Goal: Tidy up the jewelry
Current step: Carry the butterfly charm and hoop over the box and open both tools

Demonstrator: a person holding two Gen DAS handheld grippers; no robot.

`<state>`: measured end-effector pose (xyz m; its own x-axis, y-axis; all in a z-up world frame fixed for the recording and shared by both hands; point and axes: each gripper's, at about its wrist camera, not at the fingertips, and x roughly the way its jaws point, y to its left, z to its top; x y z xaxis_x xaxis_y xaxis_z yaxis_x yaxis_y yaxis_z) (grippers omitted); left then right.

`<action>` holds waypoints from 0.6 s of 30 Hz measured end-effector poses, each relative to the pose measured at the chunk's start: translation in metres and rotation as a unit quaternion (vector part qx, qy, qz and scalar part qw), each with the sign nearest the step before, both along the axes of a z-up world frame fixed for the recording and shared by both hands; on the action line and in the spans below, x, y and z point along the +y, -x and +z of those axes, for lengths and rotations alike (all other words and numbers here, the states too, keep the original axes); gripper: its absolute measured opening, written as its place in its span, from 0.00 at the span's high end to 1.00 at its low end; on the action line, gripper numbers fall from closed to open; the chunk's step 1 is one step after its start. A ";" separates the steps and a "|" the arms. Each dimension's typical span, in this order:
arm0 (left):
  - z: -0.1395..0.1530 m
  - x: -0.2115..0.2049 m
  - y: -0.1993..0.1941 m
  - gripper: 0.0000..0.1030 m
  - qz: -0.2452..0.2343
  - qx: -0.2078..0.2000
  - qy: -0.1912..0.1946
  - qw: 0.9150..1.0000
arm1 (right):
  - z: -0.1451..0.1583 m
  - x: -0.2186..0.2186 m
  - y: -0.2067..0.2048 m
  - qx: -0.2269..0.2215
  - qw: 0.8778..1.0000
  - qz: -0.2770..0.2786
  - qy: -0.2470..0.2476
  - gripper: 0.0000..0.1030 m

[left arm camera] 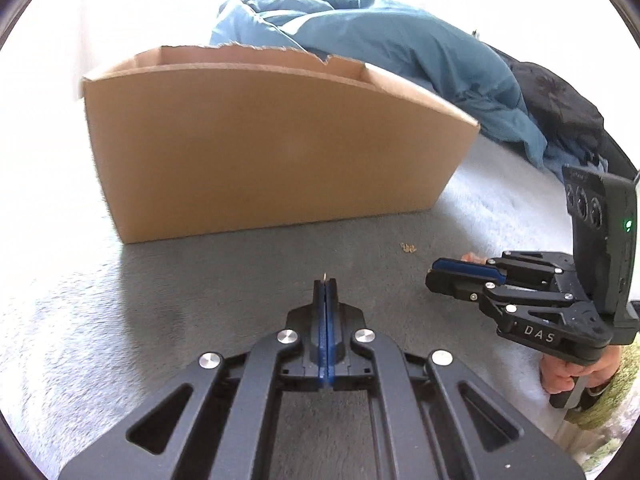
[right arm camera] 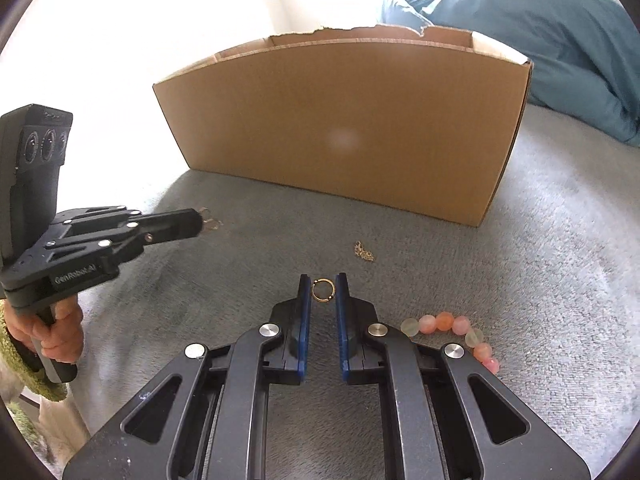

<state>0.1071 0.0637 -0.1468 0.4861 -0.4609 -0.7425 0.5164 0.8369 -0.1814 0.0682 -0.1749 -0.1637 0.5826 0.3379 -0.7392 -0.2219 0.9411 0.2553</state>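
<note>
Jewelry is scattered on the grey plush carpet [right arm camera: 560, 240] in front of you: a small gold hoop ring [right arm camera: 323, 290] sits between the blue pads of your right gripper [right arm camera: 323, 292], whose jaws are narrowly spread and pinch it at both sides. Just beyond that ring lies a crumpled gold chain [right arm camera: 365, 252], apart from it on the carpet. To the right of your right gripper, a bracelet of round pink, peach and pale green beads [right arm camera: 460, 334] curves along the carpet, partly hidden behind the gripper's frame. Your left gripper [left arm camera: 326, 280] has its jaws pressed together, and a thin piece of pale wire jewelry [right arm camera: 210, 218] pokes from the tips; in the right wrist view it dangles from those tips just above the carpet. Behind all this stands an open brown cardboard box [left arm camera: 260, 152] with a torn back edge. Farther back, a rumpled blue duvet [left arm camera: 380, 40] is heaped beside the box.
</note>
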 end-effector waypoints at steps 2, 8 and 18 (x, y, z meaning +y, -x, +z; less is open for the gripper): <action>0.008 0.005 0.003 1.00 0.006 -0.008 0.007 1.000 | 0.005 -0.002 0.004 -0.004 1.000 -0.002 -0.002 0.90; 0.050 0.016 0.007 1.00 0.014 -0.054 0.027 0.998 | 0.034 -0.013 0.015 -0.027 1.000 -0.009 -0.013 0.90; 0.123 0.015 -0.034 1.00 0.018 -0.119 0.065 0.991 | 0.124 -0.033 -0.012 -0.116 0.993 -0.008 -0.034 0.90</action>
